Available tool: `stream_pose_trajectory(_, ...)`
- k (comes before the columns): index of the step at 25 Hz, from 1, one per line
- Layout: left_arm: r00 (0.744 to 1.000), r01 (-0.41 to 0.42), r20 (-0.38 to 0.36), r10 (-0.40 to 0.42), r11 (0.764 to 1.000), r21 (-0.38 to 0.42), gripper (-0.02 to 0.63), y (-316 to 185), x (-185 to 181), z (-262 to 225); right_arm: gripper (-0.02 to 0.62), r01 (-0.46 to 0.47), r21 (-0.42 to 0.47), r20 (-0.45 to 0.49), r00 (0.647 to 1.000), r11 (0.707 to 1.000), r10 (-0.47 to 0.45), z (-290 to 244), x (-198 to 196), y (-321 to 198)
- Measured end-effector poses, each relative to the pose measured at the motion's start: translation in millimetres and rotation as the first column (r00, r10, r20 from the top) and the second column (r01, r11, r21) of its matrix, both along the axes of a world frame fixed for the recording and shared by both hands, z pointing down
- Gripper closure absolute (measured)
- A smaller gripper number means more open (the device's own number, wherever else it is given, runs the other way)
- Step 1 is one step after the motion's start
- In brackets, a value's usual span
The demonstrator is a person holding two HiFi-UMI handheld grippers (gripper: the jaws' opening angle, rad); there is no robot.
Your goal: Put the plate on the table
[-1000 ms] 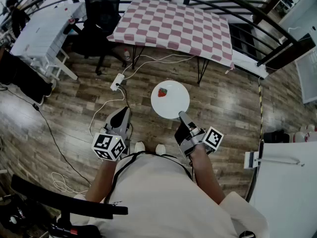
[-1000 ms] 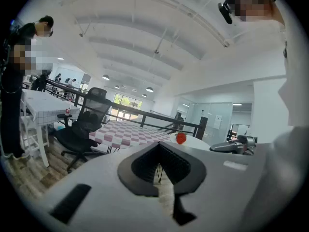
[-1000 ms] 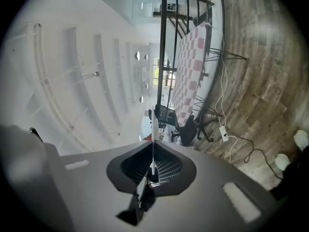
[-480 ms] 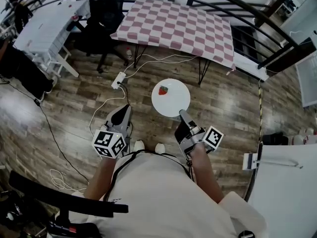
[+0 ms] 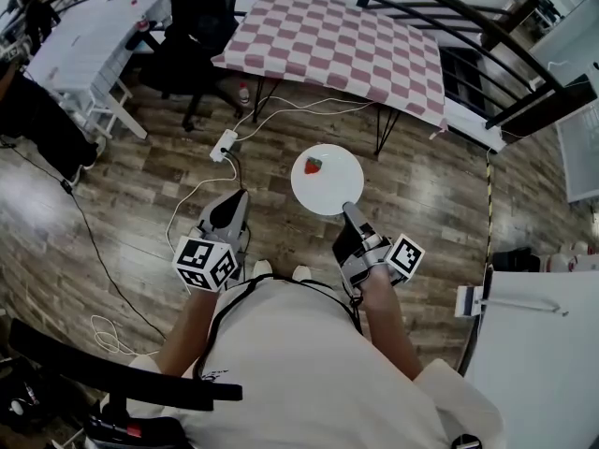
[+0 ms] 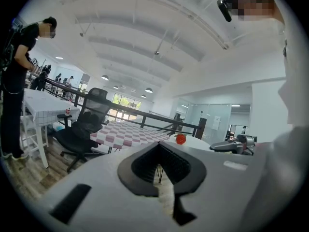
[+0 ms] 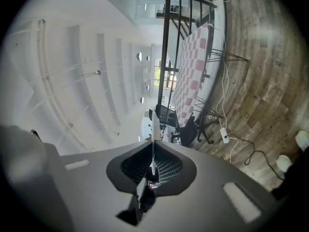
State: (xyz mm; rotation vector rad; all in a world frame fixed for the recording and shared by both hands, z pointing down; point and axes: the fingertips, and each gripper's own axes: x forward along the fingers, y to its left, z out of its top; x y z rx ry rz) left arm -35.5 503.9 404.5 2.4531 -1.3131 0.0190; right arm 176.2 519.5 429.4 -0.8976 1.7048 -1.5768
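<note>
A white plate (image 5: 327, 180) carrying a red strawberry (image 5: 313, 165) hangs level above the wooden floor. My right gripper (image 5: 350, 215) is shut on the plate's near rim. In the right gripper view the plate (image 7: 154, 139) shows edge-on as a thin white line between the jaws of that gripper (image 7: 152, 166). My left gripper (image 5: 229, 215) is to the plate's left, shut, with nothing in it (image 6: 159, 170). From the left gripper view the plate (image 6: 198, 142) and strawberry (image 6: 180, 138) are ahead to the right. The table with the pink checked cloth (image 5: 337, 45) stands beyond the plate.
A black office chair (image 5: 192, 36) and a white table (image 5: 84, 45) stand to the left of the checked table. A power strip (image 5: 223, 145) and cables lie on the floor. A black railing (image 5: 449, 7) curves behind. Another white table (image 5: 533, 363) is at near right. A person (image 6: 19, 81) stands far left.
The plate in my right gripper has edged a little toward the checked table. My left gripper has shifted slightly forward alongside it. Both stay shut.
</note>
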Motion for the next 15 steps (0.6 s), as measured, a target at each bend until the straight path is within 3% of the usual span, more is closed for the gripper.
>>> stream_pose_trajectory(15, 1.000, 0.002, -0.016, -0.002, 1.000, -0.008, 0.601, -8, -62, 15, 0.577, -0.021, 0.009, -0.005, 1.000, 1.000, 0.021, 4, -49, -8)
